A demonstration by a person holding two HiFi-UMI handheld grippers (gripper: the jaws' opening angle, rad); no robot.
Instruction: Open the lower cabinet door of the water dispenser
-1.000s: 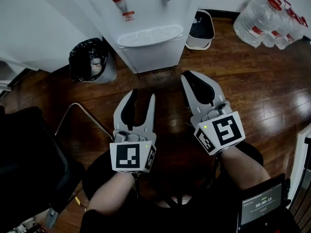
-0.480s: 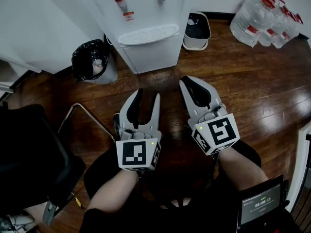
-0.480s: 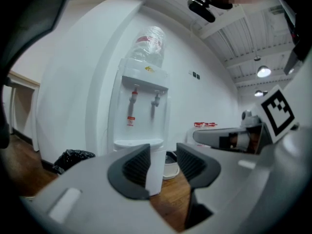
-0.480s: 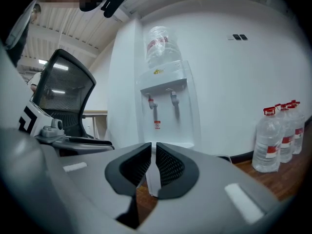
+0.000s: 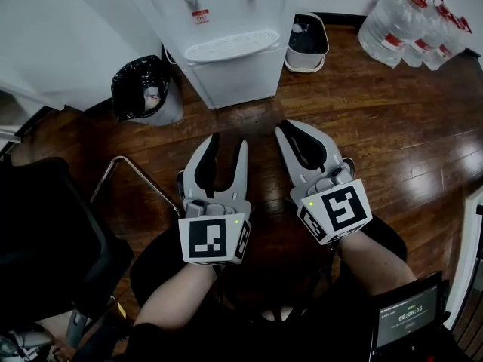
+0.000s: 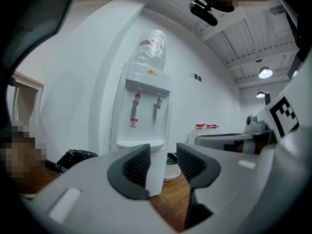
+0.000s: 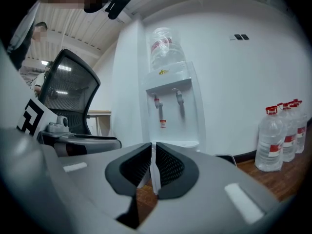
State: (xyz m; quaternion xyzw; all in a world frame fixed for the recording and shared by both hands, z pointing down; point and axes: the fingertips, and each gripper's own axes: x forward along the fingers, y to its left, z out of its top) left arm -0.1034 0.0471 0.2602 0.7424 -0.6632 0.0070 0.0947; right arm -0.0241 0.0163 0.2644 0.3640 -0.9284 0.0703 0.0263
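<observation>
White, upright and set against the wall, the water dispenser stands straight ahead of both hands across a stretch of bare wooden floor. Its lower cabinet door is the panel under the drip tray. From the steep head view it looks flush with the body, so shut as far as I can tell. No handle, hinge side or free edge can be made out.

The left hand-held gripper has its jaws spread with nothing between them. Its own view shows the foot of the dispenser framed in that gap, so it sits square in front of the door. The right hand-held gripper has its jaws pressed together on nothing. It lines up nearer the cabinet's right-hand edge, with its tip a shade closer to the dispenser than the left one. Both are well apart from the door and point roughly level at it.

The door's long axis runs vertically and it faces the person, so I judge that any reach goes forward and low, ending at one of its upright edges. A shut door with both tools held back would fit a moment ahead of the opening as well as one with the door closed again.

A black-bagged bin flanks the dispenser on the left and a white bin on the right.
</observation>
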